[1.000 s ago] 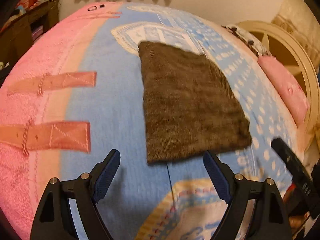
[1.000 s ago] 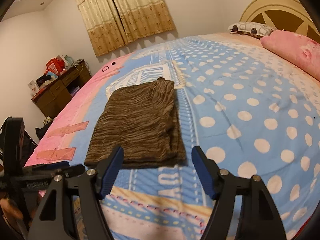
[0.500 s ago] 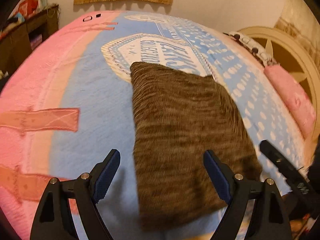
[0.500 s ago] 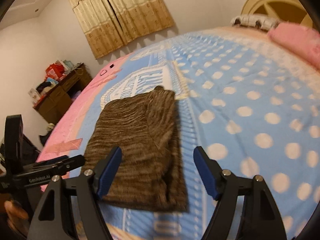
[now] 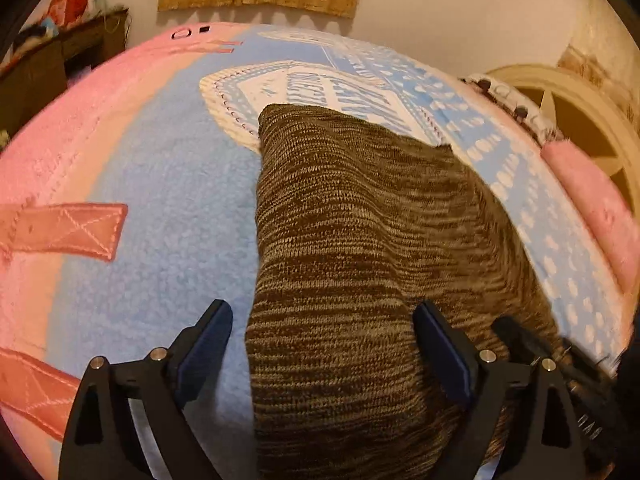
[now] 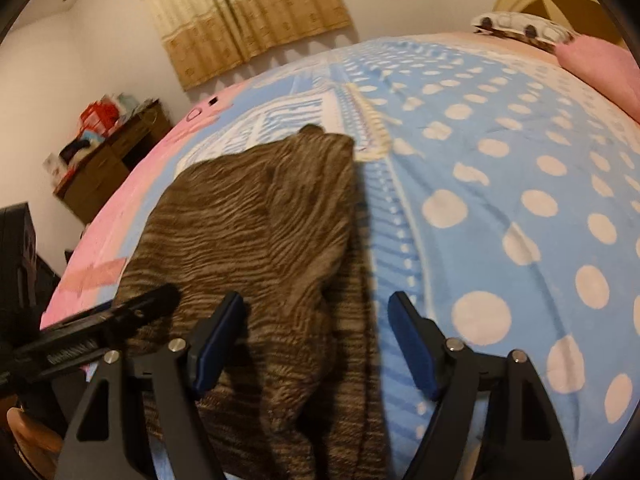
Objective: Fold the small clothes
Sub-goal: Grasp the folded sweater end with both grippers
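Both tools, left [image 5: 322,354] and right [image 6: 316,344], spread wide over folded brown knit [image 5: 360,260], apparently untouched.

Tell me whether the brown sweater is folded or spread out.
Folded: the brown sweater lies doubled on the bed, its upper layer ending short of the layer beneath.

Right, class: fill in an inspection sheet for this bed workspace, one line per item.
Surface: blue polka-dot blanket with a pink side, covering the bed.
Job's things: brown knit garment lying folded on the blanket.
Clutter: nothing seen on the blanket.
Grippers: left hand-held gripper open over the garment's near edge; right hand-held gripper open over its right edge.
Cables: nothing seen.
Surroundings: pink pillow, cream headboard, curtains, cluttered wooden dresser.
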`<state>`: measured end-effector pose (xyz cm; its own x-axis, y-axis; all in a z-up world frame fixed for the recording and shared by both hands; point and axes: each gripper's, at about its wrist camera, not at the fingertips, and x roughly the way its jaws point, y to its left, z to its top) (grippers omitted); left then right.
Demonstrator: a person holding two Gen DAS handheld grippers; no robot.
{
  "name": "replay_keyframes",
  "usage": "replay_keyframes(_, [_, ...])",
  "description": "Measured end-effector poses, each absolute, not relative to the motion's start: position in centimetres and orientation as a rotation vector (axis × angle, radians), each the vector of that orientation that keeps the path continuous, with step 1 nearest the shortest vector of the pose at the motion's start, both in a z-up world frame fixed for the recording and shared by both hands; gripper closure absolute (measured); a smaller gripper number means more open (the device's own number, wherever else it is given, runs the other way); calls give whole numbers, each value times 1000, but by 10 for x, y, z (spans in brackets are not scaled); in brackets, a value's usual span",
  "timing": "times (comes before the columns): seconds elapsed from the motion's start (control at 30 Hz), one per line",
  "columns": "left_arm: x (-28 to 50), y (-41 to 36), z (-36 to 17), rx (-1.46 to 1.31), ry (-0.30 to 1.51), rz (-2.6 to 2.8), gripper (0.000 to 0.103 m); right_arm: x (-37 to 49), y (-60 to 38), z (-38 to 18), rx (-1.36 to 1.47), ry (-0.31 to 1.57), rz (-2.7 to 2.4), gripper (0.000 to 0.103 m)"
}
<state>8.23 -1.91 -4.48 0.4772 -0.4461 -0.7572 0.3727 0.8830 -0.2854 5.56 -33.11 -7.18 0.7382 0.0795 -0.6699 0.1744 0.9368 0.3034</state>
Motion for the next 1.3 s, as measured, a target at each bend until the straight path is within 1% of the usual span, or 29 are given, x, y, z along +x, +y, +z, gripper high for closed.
replay_keyframes(0.03, [85, -15, -45, -120, 953, -512, 11, 54, -329, -72, 360, 743, -30, 40])
replay_keyframes(0.1, [85, -12, -46, -154, 951, -529, 11, 52, -328, -73, 367, 742, -1, 44])
replay_keyframes(0.17, [84, -19, -46, -122, 944, -546, 11, 51, -330, -75, 384, 744, 10, 44])
replay_keyframes(0.23, [81, -24, -46, -90, 928, -546, 14, 53, -331, -76, 393, 742, 16, 42])
replay_keyframes(0.3, [81, -22, -46, -103, 921, -549, 26, 55, -329, -77, 389, 743, 18, 40])
replay_keyframes(0.37, [86, -17, -47, -153, 929, -556, 29, 59, -330, -77, 397, 743, 27, 39])
replay_keyframes(0.47, [90, -15, -47, -186, 935, -551, 37, 61, -331, -78, 412, 744, 37, 39])
replay_keyframes(0.5, [90, -16, -47, -185, 934, -548, 45, 63, -331, -78, 410, 745, 37, 41])
replay_keyframes(0.53, [89, -16, -47, -184, 930, -544, 49, 63, -331, -78, 403, 748, 31, 48])
replay_keyframes(0.57, [88, -17, -46, -182, 931, -549, 55, 64, -330, -77, 398, 749, 28, 52])
replay_keyframes(0.6, [87, -17, -45, -177, 931, -555, 57, 64, -329, -77, 397, 749, 36, 60])
replay_keyframes(0.63, [86, -18, -43, -172, 936, -558, 60, 64, -328, -77, 403, 746, 49, 66])
replay_keyframes(0.7, [83, -17, -37, -164, 947, -561, 64, 63, -328, -77, 420, 744, 56, 71])
replay_keyframes(0.8, [72, -14, -23, -121, 927, -560, 65, 61, -326, -73, 436, 757, 38, 76])
replay_keyframes(0.93, [46, -3, -11, -52, 942, -548, 65, 45, -312, -57, 432, 740, 39, 76])
replay_keyframes(1.07, [6, 23, -16, -17, 1018, -555, 64, 16, -297, -48, 462, 758, 89, 76])
replay_keyframes(1.13, [-18, 34, -22, 9, 1025, -578, 62, -5, -291, -52, 499, 793, 131, 76])
replay_keyframes(1.2, [-36, 43, -29, 29, 1018, -584, 52, -24, -286, -60, 510, 820, 165, 76])
replay_keyframes(1.23, [-40, 45, -30, 37, 1009, -574, 48, -34, -283, -64, 504, 831, 176, 75])
replay_keyframes(1.27, [-41, 48, -30, 36, 990, -559, 42, -43, -279, -69, 487, 846, 176, 74])
replay_keyframes(1.3, [-38, 49, -28, 27, 983, -549, 38, -49, -275, -74, 464, 861, 162, 69])
